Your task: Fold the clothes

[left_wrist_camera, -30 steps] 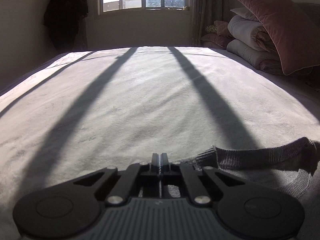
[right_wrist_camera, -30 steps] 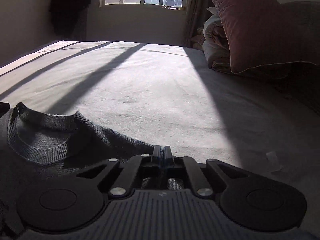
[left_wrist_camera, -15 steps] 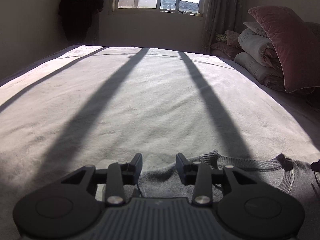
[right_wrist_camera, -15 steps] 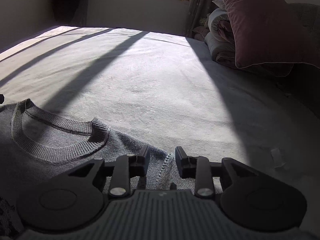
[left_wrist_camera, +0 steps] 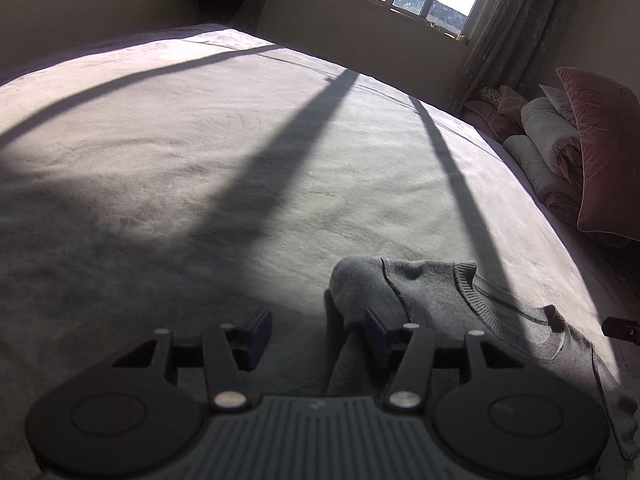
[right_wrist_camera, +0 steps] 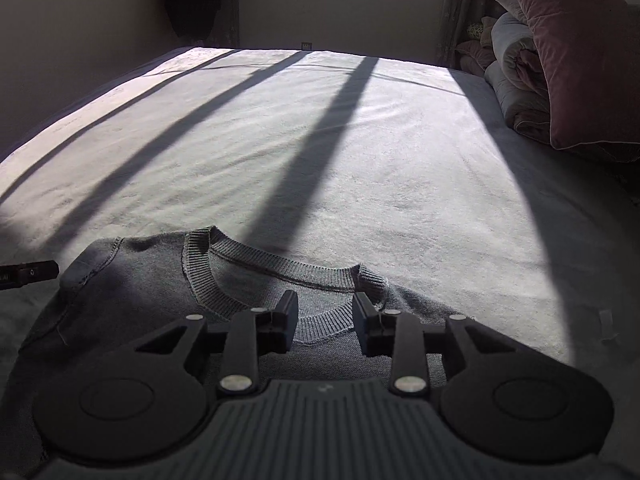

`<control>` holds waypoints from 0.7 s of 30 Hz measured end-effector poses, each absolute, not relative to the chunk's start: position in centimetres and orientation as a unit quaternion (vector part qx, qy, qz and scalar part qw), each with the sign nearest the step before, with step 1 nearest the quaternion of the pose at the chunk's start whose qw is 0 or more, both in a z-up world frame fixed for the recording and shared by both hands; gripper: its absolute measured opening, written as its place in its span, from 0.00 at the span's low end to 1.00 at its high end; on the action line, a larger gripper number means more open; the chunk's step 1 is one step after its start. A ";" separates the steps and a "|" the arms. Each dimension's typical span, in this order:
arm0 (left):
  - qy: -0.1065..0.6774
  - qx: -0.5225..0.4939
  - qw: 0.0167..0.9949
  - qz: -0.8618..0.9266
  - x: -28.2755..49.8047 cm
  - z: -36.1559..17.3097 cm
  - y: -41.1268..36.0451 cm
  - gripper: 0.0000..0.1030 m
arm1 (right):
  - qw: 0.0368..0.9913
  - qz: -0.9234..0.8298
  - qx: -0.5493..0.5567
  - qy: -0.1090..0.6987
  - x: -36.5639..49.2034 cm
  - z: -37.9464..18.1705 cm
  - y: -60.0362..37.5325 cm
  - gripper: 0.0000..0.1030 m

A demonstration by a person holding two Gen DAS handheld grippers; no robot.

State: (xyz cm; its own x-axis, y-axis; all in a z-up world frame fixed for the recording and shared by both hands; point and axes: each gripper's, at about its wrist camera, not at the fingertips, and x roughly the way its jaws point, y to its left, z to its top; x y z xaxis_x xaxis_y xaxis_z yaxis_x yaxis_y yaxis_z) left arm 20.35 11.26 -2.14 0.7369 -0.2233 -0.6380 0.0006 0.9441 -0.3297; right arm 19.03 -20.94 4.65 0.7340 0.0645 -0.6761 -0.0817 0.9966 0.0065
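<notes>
sweater [right_wrist_camera: 168, 280] is laid flat on the bed [right_wrist_camera: 360, 152], shoulders across. right hand-held gripper [right_wrist_camera: 326, 320] is held apart above the collar; left hand-held gripper [left_wrist_camera: 318, 334], opening, is seen empty beside the shoulder.

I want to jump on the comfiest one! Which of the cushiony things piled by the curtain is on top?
The big pink pillow. It leans over the rolled pale quilts, which sit lower, closer to the curtain.

— Where's the right gripper [right_wrist_camera: 325, 318]?
— Over the grey sweater [right_wrist_camera: 132, 280] on the bed [right_wrist_camera: 360, 152], jaws apart above the collar [right_wrist_camera: 276, 268], gripping nothing.
</notes>
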 end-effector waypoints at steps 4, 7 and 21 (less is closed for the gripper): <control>0.364 -0.200 0.907 -0.070 19.8 -3.9 12.3 0.51 | 0.926 0.068 0.013 0.371 19.1 5.4 -18.2 0.36; 0.362 -0.222 0.902 -0.076 19.8 -4.3 12.8 0.51 | 0.917 0.081 0.020 0.390 19.5 5.4 -16.0 0.36; 0.390 -0.366 0.843 -0.058 20.0 -5.1 16.5 0.31 | 0.897 0.175 0.029 0.405 22.2 4.1 -5.5 0.36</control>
State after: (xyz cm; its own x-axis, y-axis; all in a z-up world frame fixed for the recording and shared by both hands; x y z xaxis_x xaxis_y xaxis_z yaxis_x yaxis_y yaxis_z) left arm 19.98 16.46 -5.13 0.6899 -0.3823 -0.6147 -0.1874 0.7259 -0.6617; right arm 22.16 -5.47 4.15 0.6099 0.3378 -0.7169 -0.2902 0.9370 0.1947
